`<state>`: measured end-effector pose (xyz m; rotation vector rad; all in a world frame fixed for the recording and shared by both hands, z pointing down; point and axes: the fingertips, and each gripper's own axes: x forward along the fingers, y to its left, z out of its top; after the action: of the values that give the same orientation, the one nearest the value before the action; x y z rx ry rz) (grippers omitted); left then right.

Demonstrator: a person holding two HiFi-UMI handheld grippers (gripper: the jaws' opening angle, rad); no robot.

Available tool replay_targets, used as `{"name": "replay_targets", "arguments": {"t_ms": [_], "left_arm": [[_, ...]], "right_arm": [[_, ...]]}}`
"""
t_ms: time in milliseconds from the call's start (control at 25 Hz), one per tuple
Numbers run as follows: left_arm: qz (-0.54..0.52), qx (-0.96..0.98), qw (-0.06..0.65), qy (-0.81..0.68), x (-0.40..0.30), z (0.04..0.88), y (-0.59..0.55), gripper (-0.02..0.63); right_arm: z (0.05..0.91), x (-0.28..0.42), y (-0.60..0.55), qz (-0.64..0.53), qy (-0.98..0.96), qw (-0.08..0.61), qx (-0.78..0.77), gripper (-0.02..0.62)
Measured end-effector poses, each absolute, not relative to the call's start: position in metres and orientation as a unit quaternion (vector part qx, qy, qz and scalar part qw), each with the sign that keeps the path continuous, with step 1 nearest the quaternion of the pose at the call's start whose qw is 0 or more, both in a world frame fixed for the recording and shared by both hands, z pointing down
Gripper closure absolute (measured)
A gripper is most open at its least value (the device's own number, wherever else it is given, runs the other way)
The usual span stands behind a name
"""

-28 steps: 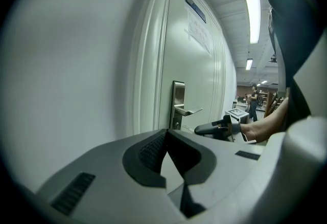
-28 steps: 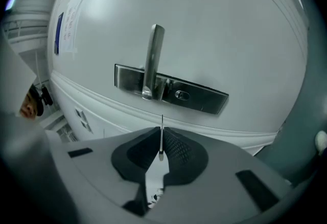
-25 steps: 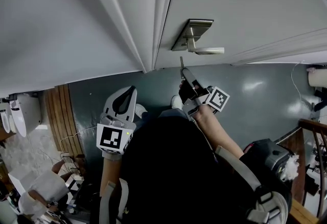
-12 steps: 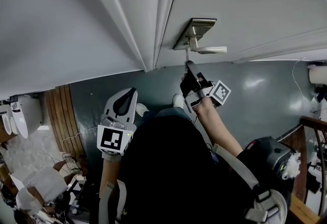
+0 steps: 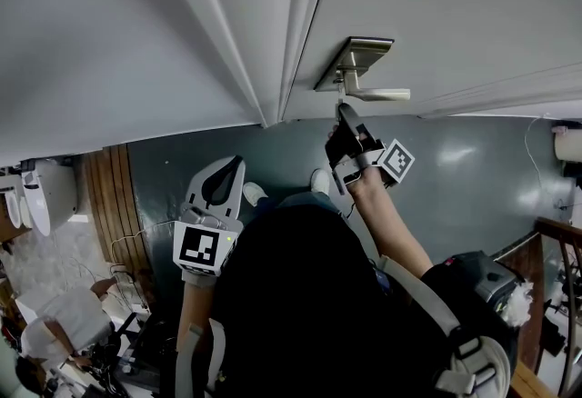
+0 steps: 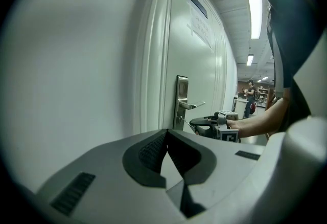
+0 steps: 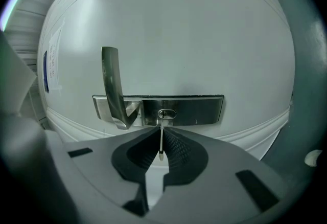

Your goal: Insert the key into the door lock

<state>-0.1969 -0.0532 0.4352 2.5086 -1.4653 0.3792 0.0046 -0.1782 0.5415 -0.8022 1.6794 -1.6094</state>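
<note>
The white door (image 5: 455, 5) fills the upper field of the head view. The left gripper (image 5: 229, 165) is held low, well apart from the door, with its jaws together and nothing between them. The right gripper (image 7: 161, 132) is raised to the door, its jaws clamped on the key (image 7: 161, 141). The brushed-metal lock plate (image 7: 199, 109) is mounted on the door, with the lever handle (image 7: 111, 85) at one end. The key blade projects from the jaws, and its tip meets the keyhole (image 7: 166, 113) in the plate. Depth of entry cannot be determined.
</note>
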Motion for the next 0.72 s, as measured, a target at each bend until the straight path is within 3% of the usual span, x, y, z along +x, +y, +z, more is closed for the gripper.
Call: {"name": "replay_targets", "arguments": {"t_ms": [720], "left_arm": [[0.127, 0.846, 0.099, -0.509, -0.195, 0.432, -0.063, 0.598]], "right_arm": [[0.543, 0.004, -0.192, -0.624, 0.641, 0.328, -0.304, 0.563]]}}
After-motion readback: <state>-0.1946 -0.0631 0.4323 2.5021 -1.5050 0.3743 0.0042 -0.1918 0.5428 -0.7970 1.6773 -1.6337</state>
